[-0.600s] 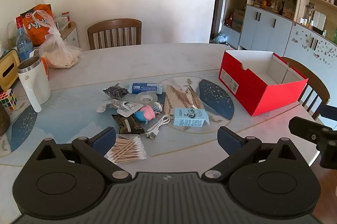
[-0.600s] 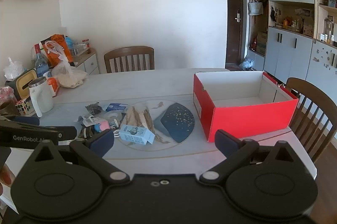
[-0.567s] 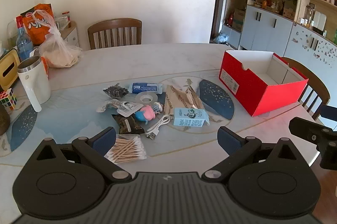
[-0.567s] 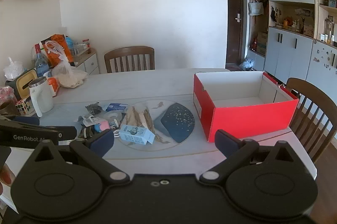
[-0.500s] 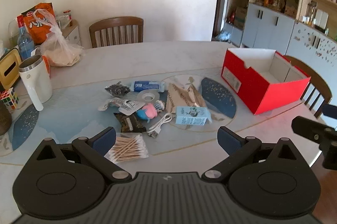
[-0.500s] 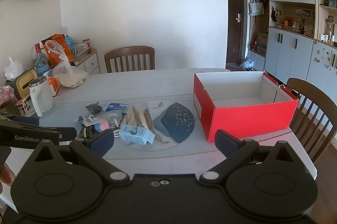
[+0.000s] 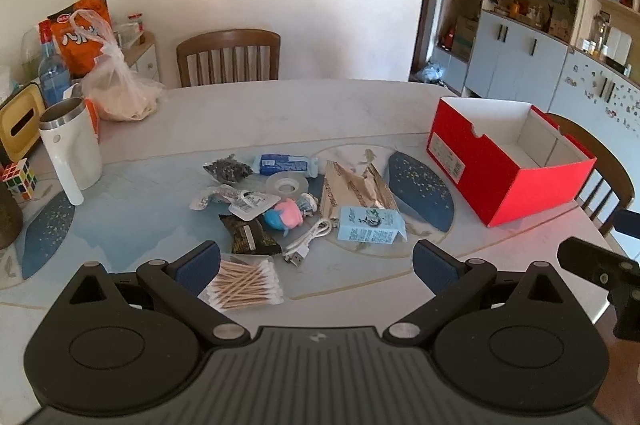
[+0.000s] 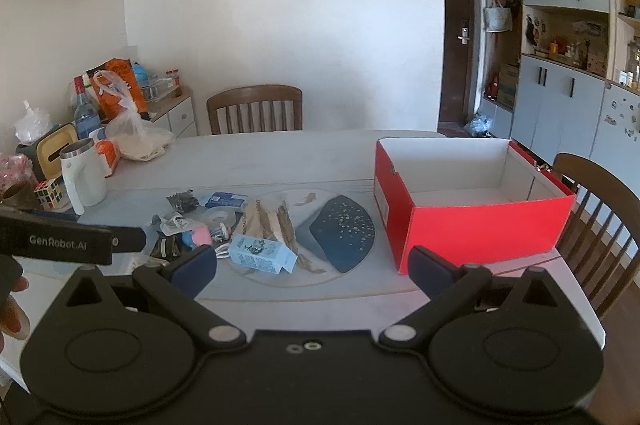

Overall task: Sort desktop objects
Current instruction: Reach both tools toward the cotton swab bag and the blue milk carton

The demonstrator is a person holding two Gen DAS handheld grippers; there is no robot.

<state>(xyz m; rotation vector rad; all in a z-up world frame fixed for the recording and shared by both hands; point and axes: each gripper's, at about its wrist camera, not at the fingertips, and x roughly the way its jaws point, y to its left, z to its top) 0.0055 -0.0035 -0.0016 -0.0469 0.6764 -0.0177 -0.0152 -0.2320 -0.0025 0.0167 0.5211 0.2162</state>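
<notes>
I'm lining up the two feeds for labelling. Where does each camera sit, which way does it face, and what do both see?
Left wrist: sits on the left gripper, open, above the table's near edge, facing the clutter with the cotton swabs nearest; the right gripper pokes in at right.
Right wrist: sits on the right gripper, open, facing the red box; the left gripper and a hand show at left.
Shared: red box, blue carton.

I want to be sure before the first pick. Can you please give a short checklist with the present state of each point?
1. left gripper open and holding nothing: ok.
2. right gripper open and holding nothing: ok.
3. red box open on top, with room inside: ok.
4. cotton swabs lie nearest the left gripper, unobstructed: ok.
5. blue carton lies flat, apart from the box: ok.
6. Which item goes first: cannot tell.
</notes>
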